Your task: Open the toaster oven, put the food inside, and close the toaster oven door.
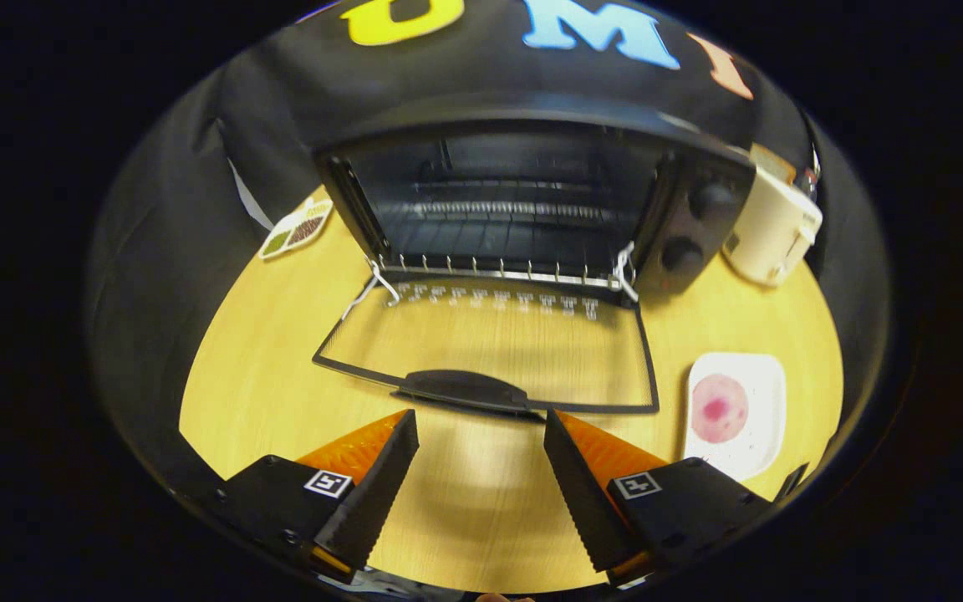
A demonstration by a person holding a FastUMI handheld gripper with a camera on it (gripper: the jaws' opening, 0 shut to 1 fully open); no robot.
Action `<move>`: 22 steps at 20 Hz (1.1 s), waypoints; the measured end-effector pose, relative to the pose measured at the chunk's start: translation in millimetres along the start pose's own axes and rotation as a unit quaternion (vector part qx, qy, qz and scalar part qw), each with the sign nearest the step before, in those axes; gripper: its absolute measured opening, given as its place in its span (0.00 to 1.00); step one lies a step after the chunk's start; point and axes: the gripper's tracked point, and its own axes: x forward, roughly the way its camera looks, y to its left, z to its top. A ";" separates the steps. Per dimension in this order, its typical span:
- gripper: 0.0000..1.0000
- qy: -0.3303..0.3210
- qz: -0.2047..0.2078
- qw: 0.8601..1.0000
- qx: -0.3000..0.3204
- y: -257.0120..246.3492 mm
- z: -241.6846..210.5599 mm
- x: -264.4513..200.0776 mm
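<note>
The black toaster oven [682, 226] stands at the far side of the wooden table [264, 351], its cavity open with a wire rack [498, 267] at the front. Its glass door [490, 351] lies folded flat toward me, the dark handle [461, 389] just ahead of my fingertips. My gripper [481, 418] is open, nothing between its fingers, hovering just short of the handle. To the right of the door lies a white rectangular plate [761, 389] holding a round pink slice of food [718, 408], beside my right finger [582, 485].
A cream-white appliance [774, 226] stands to the right of the oven. A small flat packet [296, 228] with green and brown patches lies on the table left of the oven. Black cloth walls close in behind and to the left.
</note>
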 end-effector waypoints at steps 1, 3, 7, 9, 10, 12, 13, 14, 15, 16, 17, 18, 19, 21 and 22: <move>0.98 -0.002 0.001 1.000 0.003 -3.9 -2.9 0.5; 0.98 -0.008 -0.001 1.000 -0.021 -10.1 -3.1 -4.2; 0.99 -0.033 -0.004 0.998 -0.047 -31.0 4.5 -34.8; 0.99 -0.053 -0.002 0.997 -0.055 -44.2 12.3 -52.9; 0.99 -0.062 -0.008 0.996 -0.064 -54.5 16.1 -62.7; 0.99 -0.072 -0.023 0.994 -0.079 -80.6 13.7 -87.5; 0.99 -0.076 -0.030 0.994 -0.079 -95.1 14.9 -98.2; 0.99 -0.081 -0.037 0.993 -0.075 -110.1 17.8 -107.5; 0.99 -0.086 -0.046 0.993 -0.068 -126.6 20.2 -114.0; 0.99 -0.088 -0.052 0.993 -0.061 -142.0 23.2 -120.6; 0.99 -0.091 -0.056 0.993 -0.053 -158.4 26.4 -124.8; 0.99 -0.091 -0.060 0.993 -0.046 -172.6 29.0 -126.7; 0.99 -0.089 -0.062 0.993 -0.034 -188.3 28.6 -128.3; 0.99 -0.080 -0.058 0.995 -0.015 -212.5 28.0 -127.7; 0.99 -0.069 -0.056 0.996 -0.008 -226.1 26.5 -125.8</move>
